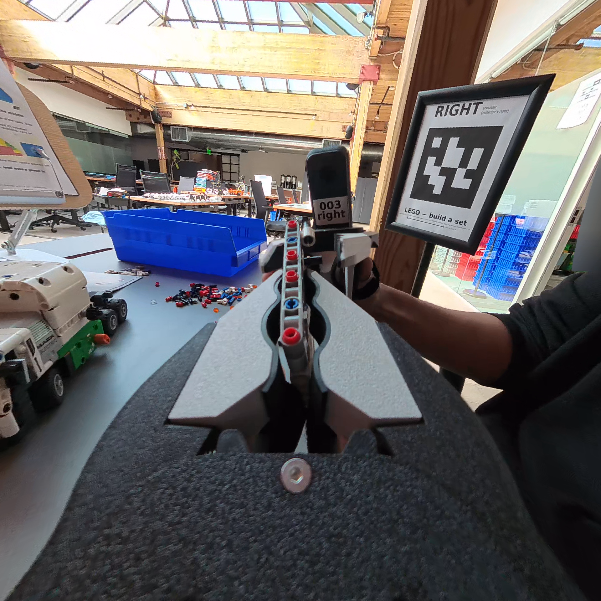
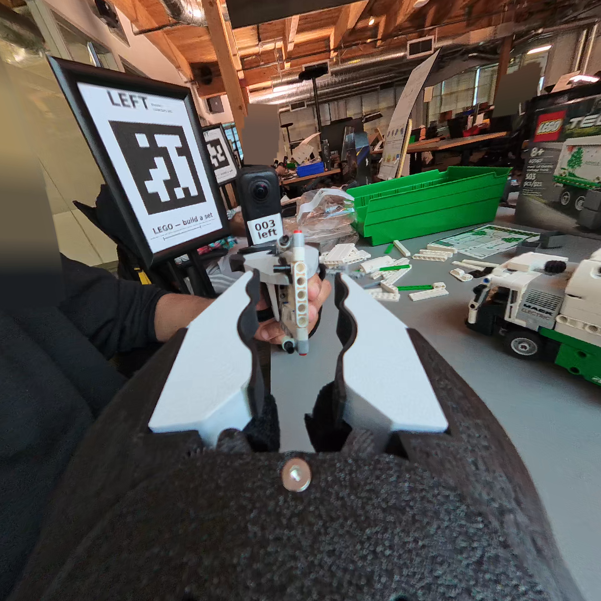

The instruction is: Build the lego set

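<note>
My left gripper (image 1: 294, 276) is shut on a grey Technic beam (image 1: 291, 305) that has several red and blue pins along it, and holds it above the table. The beam's far end reaches between the fingers of my right gripper (image 1: 320, 250), which faces it. In the right wrist view my right gripper (image 2: 296, 279) is open and empty. The same beam assembly (image 2: 300, 292) shows its white side at the right gripper's fingertips, held by the left gripper (image 2: 276, 270). A partly built white and green truck (image 1: 48, 325) stands on the table, and also shows in the right wrist view (image 2: 536, 309).
On the grey table (image 1: 146, 341) are a blue bin (image 1: 185, 240), a pile of small pins (image 1: 205, 294), a green bin (image 2: 422, 201), loose white beams (image 2: 390, 276), an instruction sheet (image 2: 487, 240) and the set's box (image 2: 562, 162). Framed marker signs (image 1: 461, 162) (image 2: 140, 162) stand at the sides.
</note>
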`<action>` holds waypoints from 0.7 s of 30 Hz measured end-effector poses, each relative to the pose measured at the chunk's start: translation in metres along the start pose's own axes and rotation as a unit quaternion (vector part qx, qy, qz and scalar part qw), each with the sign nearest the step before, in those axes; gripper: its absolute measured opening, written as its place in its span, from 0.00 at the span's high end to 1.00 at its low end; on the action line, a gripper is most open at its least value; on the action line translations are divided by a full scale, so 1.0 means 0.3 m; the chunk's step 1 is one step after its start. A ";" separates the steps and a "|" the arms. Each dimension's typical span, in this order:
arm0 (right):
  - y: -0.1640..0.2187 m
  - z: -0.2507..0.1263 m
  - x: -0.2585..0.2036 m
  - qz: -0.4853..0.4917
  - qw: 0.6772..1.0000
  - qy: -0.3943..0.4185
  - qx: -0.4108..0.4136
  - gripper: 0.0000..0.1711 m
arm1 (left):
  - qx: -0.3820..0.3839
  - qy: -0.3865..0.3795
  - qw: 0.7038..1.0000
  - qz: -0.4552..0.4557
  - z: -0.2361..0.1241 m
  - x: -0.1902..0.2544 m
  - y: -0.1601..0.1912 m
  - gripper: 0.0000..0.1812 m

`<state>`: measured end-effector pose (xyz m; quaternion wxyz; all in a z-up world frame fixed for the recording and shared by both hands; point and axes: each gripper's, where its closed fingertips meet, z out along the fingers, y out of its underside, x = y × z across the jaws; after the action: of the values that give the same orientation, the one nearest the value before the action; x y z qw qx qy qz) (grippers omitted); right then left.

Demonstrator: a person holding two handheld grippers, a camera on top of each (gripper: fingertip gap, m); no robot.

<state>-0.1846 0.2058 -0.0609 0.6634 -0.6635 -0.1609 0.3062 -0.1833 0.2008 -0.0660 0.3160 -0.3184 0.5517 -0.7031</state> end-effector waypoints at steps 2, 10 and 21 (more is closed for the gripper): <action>0.020 0.021 -0.016 -0.009 1.000 -0.007 -0.015 0.77 | -0.008 0.001 1.000 0.006 0.006 0.006 0.008 0.97; 0.026 0.017 -0.015 -0.050 0.998 0.001 -0.023 0.90 | -0.019 0.002 1.000 0.017 0.012 0.014 0.020 0.97; 0.060 -0.036 -0.005 0.009 0.998 -0.014 -0.053 0.89 | -0.004 0.015 1.000 -0.019 -0.002 0.007 0.004 0.97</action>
<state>-0.1825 0.1951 -0.0791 0.6221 -0.6948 -0.1806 0.3125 -0.1848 0.1992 -0.0671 0.2932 -0.3193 0.5532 -0.7114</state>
